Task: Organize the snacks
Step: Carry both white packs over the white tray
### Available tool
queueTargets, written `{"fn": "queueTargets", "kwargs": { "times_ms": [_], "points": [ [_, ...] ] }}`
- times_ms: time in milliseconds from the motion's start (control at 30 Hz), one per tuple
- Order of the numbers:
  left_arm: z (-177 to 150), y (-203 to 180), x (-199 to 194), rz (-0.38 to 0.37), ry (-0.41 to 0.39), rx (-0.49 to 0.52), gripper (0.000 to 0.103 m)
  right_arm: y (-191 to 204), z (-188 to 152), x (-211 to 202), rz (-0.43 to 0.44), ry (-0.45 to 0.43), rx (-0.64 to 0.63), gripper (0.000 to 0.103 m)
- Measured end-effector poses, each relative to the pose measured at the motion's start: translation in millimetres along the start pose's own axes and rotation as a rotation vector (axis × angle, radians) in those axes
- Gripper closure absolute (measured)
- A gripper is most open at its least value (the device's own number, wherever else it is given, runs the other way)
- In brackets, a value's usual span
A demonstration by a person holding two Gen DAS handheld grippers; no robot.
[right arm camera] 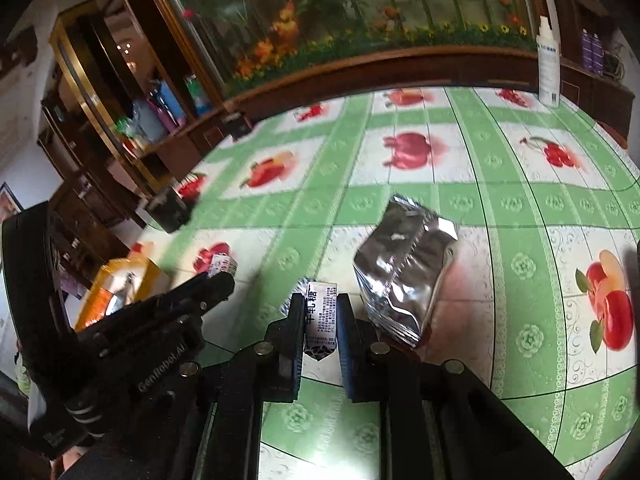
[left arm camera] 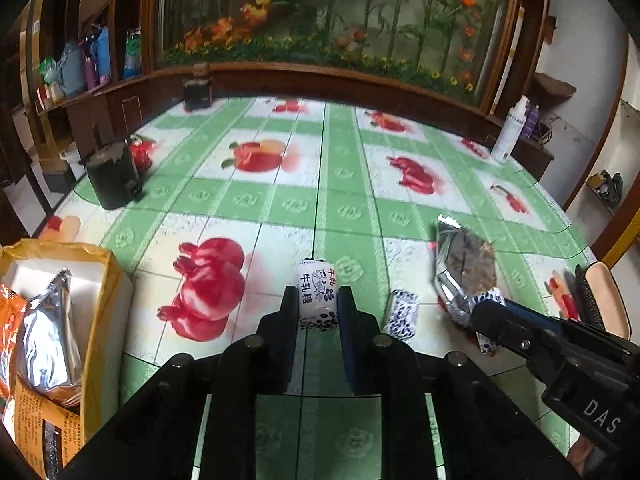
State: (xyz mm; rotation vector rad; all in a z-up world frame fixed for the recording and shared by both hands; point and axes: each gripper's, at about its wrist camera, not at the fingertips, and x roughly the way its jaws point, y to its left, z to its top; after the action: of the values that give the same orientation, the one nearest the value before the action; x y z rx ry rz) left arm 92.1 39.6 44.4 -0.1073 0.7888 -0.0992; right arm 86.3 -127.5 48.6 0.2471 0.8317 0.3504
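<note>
The left gripper (left arm camera: 318, 304) is pinching a white nougat candy (left arm camera: 318, 300) between its 2 pads, the wrapper standing upright with its printed face toward the camera and its lower end apparently clear of the tablecloth (left arm camera: 280, 208). The right gripper (right arm camera: 318, 316) is likewise clamped on a second candy (right arm camera: 319, 320), held upright, its twisted dark-patterned end hanging below the pads. Both tools slope downward toward the table, side by side; in the left wrist view the right tool comes in from the lower right, and in the right wrist view the left tool shows at the lower left with its candy at the tip.

Just beside the left gripper, a third candy (left arm camera: 401, 314) with a blue-and-white pattern lies loose on the cloth. A little farther right lies a silver foil snack bag (right arm camera: 404, 276), crumpled, near the right gripper but apart from it. A small wrapped piece under the right tool's tip cannot be told clearly.

At the left edge stands a yellow cardboard box (left arm camera: 106, 280), open at the top, already holding a silver packet (left arm camera: 50, 340) and an orange packet (left arm camera: 10, 320). So I judge the sorting partly done: 2 packets are in, 2 candies are in hand and not yet delivered, and at least 1 candy and the foil bag remain on the table.

A dark cup (left arm camera: 114, 178) and a white spray bottle (left arm camera: 510, 130) stand well apart toward the far side.
</note>
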Motion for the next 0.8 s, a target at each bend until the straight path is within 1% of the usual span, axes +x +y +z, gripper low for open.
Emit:
{"fn": "queueTargets", "kwargs": {
  "times_ms": [200, 333, 433, 500, 533, 633, 700, 767, 800],
  "points": [
    [1.6, -5.8, -9.2, -0.029, -0.018, -0.004, 0.085, 1.4, 2.1, -5.3, 0.031, -0.022, 0.02, 0.086],
    [2.6, -5.1, -15.4, -0.047, -0.008, -0.02, 0.085, 0.9, 1.8, -4.4, 0.035, -0.016, 0.027, 0.086],
    [4.7, -1.7, -31.2, -0.063, -0.018, -0.04, 0.085, 1.6, 1.0, -4.0, 0.044, -0.012, 0.025, 0.086],
    [3.0, 1.7, -46.1, -0.073, -0.039, -0.047, 0.085, 3.4, 0.7, -4.1, 0.046, -0.014, 0.021, 0.086],
    [1.0, 3.6, -54.5, -0.068, -0.04, -0.048, 0.085, 5.7, 0.5, -3.5, 0.059, -0.01, 0.016, 0.086],
    [-7.8, 16.8, -81.3, -0.108, -0.039, -0.051, 0.085, 14.3, -2.1, -3.4, 0.105, 0.0, 0.002, 0.086],
    [-13.7, 30.6, -100.1, -0.103, -0.05, -0.048, 0.085, 24.9, -5.6, -2.3, 0.153, 0.015, -0.012, 0.086],
    [-18.9, 46.6, -117.0, -0.083, -0.065, -0.052, 0.085, 38.5, -10.0, -1.1, 0.203, 0.031, -0.03, 0.086],
    [-23.1, 60.7, -128.2, -0.068, -0.07, -0.059, 0.085, 44.8, -12.0, -0.5, 0.224, 0.038, -0.032, 0.086]
  ]
}}
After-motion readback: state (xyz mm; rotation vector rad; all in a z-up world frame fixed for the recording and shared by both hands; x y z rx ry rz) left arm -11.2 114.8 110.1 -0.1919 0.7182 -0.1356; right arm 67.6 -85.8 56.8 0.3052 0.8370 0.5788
